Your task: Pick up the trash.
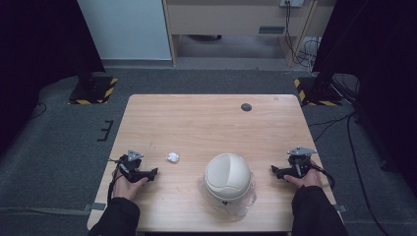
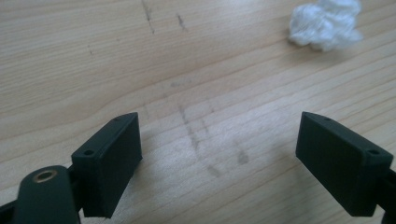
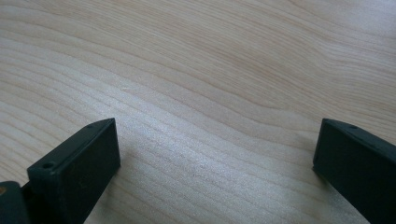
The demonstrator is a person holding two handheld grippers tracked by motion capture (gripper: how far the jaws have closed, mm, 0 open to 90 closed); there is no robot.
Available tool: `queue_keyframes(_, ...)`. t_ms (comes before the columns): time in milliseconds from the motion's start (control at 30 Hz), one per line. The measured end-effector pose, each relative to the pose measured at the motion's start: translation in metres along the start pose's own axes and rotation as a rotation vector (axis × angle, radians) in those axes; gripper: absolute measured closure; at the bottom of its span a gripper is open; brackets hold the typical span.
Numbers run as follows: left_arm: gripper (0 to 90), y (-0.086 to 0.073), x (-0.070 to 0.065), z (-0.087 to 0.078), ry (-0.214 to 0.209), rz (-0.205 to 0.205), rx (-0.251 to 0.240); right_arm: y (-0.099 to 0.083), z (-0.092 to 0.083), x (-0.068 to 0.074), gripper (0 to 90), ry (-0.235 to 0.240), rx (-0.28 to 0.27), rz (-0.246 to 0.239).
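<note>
A white hard hat point(image 1: 227, 176) rests dome-up near the table's front middle, on a clear plastic wrap point(image 1: 249, 200). To its left lies a small crumpled white wad point(image 1: 172, 157), which the left gripper view catches at top right point(image 2: 325, 22). My left gripper point(image 1: 151, 173) sits low at the table's front left, jaws wide open over bare wood point(image 2: 219, 140). My right gripper point(image 1: 276, 170) rests at the front right, pointing toward the hat, jaws wide open with nothing between them point(image 3: 217, 154).
The wooden table point(image 1: 206, 123) has a dark round grommet point(image 1: 246, 107) near its far edge. Beyond it lie grey carpet, black stand bases with yellow-black tape point(image 1: 93, 90), and cables point(image 1: 305, 51) at the far right.
</note>
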State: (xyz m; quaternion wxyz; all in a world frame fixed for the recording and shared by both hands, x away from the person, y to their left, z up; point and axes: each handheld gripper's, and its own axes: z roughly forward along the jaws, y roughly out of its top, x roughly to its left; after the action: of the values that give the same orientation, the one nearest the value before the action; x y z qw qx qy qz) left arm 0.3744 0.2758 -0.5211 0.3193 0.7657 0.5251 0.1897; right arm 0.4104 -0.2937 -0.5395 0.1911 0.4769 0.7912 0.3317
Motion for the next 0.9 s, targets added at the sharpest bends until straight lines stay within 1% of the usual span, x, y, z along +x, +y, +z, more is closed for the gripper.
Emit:
queue_keyframes(33,14.9,0.0,0.0,0.0,0.0,0.0,0.0,0.0,0.0,0.0,0.7,0.0,0.0,0.0)
queue_keyframes(167,15.8,0.004,0.0,-0.005,0.004,-0.004,-0.038,0.0,0.0,0.0,0.7,0.0,0.0,0.0)
queue_keyframes(300,16.1,0.008,-0.001,-0.011,0.002,-0.018,-0.09,0.0,0.0,0.0,0.7,-0.001,0.0,0.0)
queue_keyframes(333,16.7,0.011,-0.001,-0.015,0.003,-0.025,-0.12,0.0,0.0,0.0,0.7,-0.001,0.0,-0.001)
queue_keyframes(367,16.9,0.011,-0.001,-0.015,0.003,-0.025,-0.12,0.0,0.0,0.0,0.7,-0.001,0.0,-0.001)
queue_keyframes(400,17.0,0.012,-0.001,-0.017,-0.001,-0.034,-0.138,0.0,0.0,0.0,0.7,0.0,0.0,0.0)
queue_keyframes(567,17.1,0.016,-0.002,-0.026,-0.035,-0.073,-0.22,0.0,0.0,0.0,0.7,0.0,0.0,0.0)
queue_keyframes(600,17.3,0.018,-0.004,-0.028,-0.054,-0.077,-0.247,0.0,0.0,0.0,0.7,0.001,0.0,0.0)
queue_keyframes(633,17.5,0.018,-0.004,-0.028,-0.054,-0.077,-0.247,0.0,0.0,0.0,0.7,0.001,0.0,0.0)
queue_keyframes(667,17.5,0.02,-0.006,-0.03,-0.07,-0.077,-0.272,0.0,0.0,0.0,0.7,0.001,0.0,0.0)
queue_keyframes(733,17.5,0.022,-0.008,-0.032,-0.087,-0.074,-0.299,0.0,0.0,0.0,0.7,0.001,0.0,0.0)
queue_keyframes(767,17.5,0.022,-0.008,-0.032,-0.087,-0.074,-0.299,0.0,0.0,0.0,0.7,0.001,0.0,0.0)
queue_keyframes(800,17.5,0.024,-0.01,-0.034,-0.098,-0.066,-0.319,0.0,0.0,0.0,0.7,-0.001,0.0,-0.001)
queue_keyframes(833,17.6,0.024,-0.01,-0.034,-0.098,-0.066,-0.319,0.0,0.0,0.0,0.7,-0.001,0.0,-0.001)
queue_keyframes(867,18.1,0.026,-0.012,-0.037,-0.104,-0.061,-0.339,0.0,0.0,0.0,0.7,0.0,0.0,-0.001)
queue_keyframes(900,18.6,0.026,-0.012,-0.037,-0.104,-0.061,-0.339,0.0,0.0,0.0,0.7,0.0,0.0,-0.001)
